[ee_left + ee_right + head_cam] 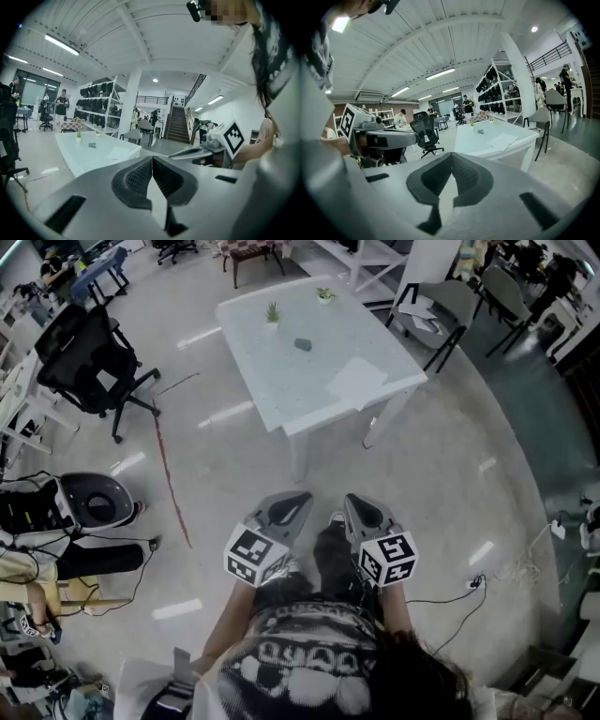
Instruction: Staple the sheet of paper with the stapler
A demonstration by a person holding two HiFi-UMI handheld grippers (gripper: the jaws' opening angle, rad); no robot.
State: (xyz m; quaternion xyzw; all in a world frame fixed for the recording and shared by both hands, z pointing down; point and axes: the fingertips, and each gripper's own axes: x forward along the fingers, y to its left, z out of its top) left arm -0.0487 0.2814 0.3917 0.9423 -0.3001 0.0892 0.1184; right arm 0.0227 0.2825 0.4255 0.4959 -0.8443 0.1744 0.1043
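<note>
A white table (pixel 281 390) stands ahead across bare floor. On it lie a small dark stapler (pixel 302 344) and a white sheet of paper (pixel 357 382) near the front right corner. My left gripper (pixel 300 497) and right gripper (pixel 351 500) hang side by side close to my body, well short of the table, both shut and empty. In the left gripper view the jaws (pixel 152 158) meet with nothing between them, and the stapler (pixel 93 146) and paper (pixel 119 152) lie far off. In the right gripper view the gripper (pixel 451 155) is likewise shut, with the stapler (pixel 480 131) and paper (pixel 504 139) distant.
Two small potted plants (pixel 273 312) (pixel 325 295) stand at the table's far side. A black office chair (pixel 89 357) is to the left and a grey chair (pixel 441 310) to the right. A red line (pixel 169 474) and cables (pixel 469 587) cross the floor; gear (pixel 94 502) sits at left.
</note>
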